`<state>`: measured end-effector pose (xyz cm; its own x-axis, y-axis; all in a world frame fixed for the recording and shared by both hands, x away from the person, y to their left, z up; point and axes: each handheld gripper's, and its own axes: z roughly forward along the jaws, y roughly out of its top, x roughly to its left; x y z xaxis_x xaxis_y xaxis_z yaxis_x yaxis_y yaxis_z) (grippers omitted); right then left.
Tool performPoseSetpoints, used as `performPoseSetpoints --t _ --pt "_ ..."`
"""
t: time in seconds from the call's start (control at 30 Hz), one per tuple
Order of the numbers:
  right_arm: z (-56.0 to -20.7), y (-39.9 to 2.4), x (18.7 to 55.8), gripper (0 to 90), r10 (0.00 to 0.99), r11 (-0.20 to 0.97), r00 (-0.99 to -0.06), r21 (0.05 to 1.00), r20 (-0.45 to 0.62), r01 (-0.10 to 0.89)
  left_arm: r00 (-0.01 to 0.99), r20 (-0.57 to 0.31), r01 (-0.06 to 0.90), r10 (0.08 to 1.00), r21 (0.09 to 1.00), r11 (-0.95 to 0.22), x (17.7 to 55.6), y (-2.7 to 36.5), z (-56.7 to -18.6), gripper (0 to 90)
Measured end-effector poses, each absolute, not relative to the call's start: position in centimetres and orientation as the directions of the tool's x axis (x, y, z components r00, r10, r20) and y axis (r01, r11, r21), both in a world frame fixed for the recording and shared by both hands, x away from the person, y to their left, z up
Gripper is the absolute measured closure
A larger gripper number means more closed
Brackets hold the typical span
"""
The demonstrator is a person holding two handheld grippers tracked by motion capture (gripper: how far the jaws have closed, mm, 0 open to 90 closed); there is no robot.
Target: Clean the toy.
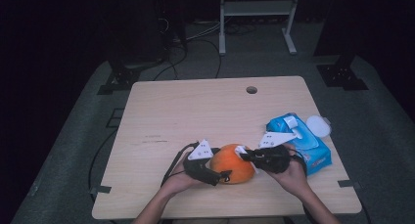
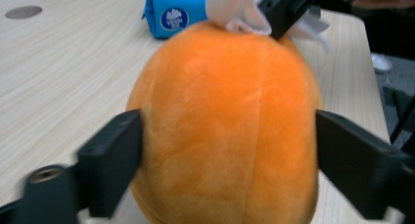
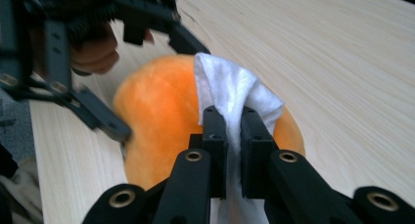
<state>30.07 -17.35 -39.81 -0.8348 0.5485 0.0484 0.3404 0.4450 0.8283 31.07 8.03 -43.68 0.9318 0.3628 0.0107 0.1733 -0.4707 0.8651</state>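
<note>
An orange plush toy [image 1: 234, 165] lies on the wooden table [image 1: 195, 106] near its front edge. My left gripper [image 1: 221, 164] comes at it from the left, with one black jaw on each flank. In the left gripper view the pads [image 2: 122, 155] lie against the sides of the plush [image 2: 225, 126]. My right gripper [image 3: 234, 121] is shut on a white wipe [image 3: 230, 87] and holds it against the top of the plush [image 3: 156, 111], from the right. The wipe [image 2: 237, 9] bunches up at the toy's far end.
A blue pack of wet wipes [image 1: 298, 136] lies just right of the right hand, with its round white lid [image 1: 318, 125] flipped open. A cable hole [image 1: 251, 90] sits near the table's back edge. Both forearms enter from the front edge.
</note>
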Motion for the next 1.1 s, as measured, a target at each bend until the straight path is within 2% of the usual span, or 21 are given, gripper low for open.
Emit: performPoseSetpoints --t 0.13,0.2,0.3,0.37,0.47,0.53,0.63,0.73,0.87,0.97,1.03,1.1 --pt "-38.5 -15.9 29.2 83.8 0.484 0.423 -0.873 0.857 0.059 0.293 0.942 0.087 0.085 0.323 0.872 -0.482 30.8 8.1 -43.7 29.3" --pt "-38.2 -15.6 29.1 83.8 0.486 0.447 -0.874 0.853 0.023 0.271 0.944 0.115 0.054 0.309 0.871 -0.489 30.7 8.3 -43.8 31.8" --pt "-38.6 -16.3 29.6 83.8 0.516 0.449 -0.856 0.85 0.004 0.275 0.945 0.11 0.052 0.307 0.877 -0.477 30.9 8.5 -44.0 33.0" --pt "-39.2 -17.5 30.2 83.8 0.544 0.427 -0.838 0.848 0.038 0.315 0.945 0.091 0.07 0.315 0.882 -0.467 31.0 8.6 -44.0 31.9" --pt "-39.8 -18.8 30.6 83.9 0.564 0.402 -0.822 0.843 0.079 0.357 0.932 0.014 0.156 0.361 0.885 -0.438 31.5 8.4 -43.8 16.8" --pt "-39.8 -18.8 30.4 83.9 0.564 0.397 -0.821 0.843 0.088 0.363 0.927 -0.031 0.205 0.373 0.876 -0.437 31.7 8.2 -43.9 11.4" --pt "-39.4 -18.1 29.9 83.8 0.541 0.395 -0.836 0.849 0.092 0.35 0.933 -0.009 0.177 0.36 0.882 -0.436 31.5 8.1 -44.0 20.0" --pt "-38.9 -16.7 29.4 83.7 0.494 0.401 -0.865 0.86 0.086 0.315 0.932 0.019 0.149 0.362 0.89 -0.431 31.5 8.2 -43.8 23.9" --pt "-38.5 -16.8 29.7 83.7 0.517 0.406 -0.854 0.862 0.057 0.303 0.939 0.077 0.087 0.336 0.89 -0.448 31.2 8.4 -43.7 30.0" --pt "-39.0 -18.4 30.7 83.7 0.565 0.385 -0.822 0.859 0.071 0.339 0.941 0.103 0.059 0.322 0.888 -0.455 31.2 8.4 -43.7 30.9" --pt "-39.6 -19.3 30.9 83.8 0.582 0.374 -0.808 0.852 0.094 0.368 0.941 0.083 0.075 0.327 0.893 -0.445 31.2 8.4 -43.8 29.6" --pt "-39.9 -19.6 30.8 83.8 0.579 0.368 -0.808 0.85 0.108 0.377 0.941 0.029 0.128 0.336 0.89 -0.437 31.5 8.4 -43.7 21.5"
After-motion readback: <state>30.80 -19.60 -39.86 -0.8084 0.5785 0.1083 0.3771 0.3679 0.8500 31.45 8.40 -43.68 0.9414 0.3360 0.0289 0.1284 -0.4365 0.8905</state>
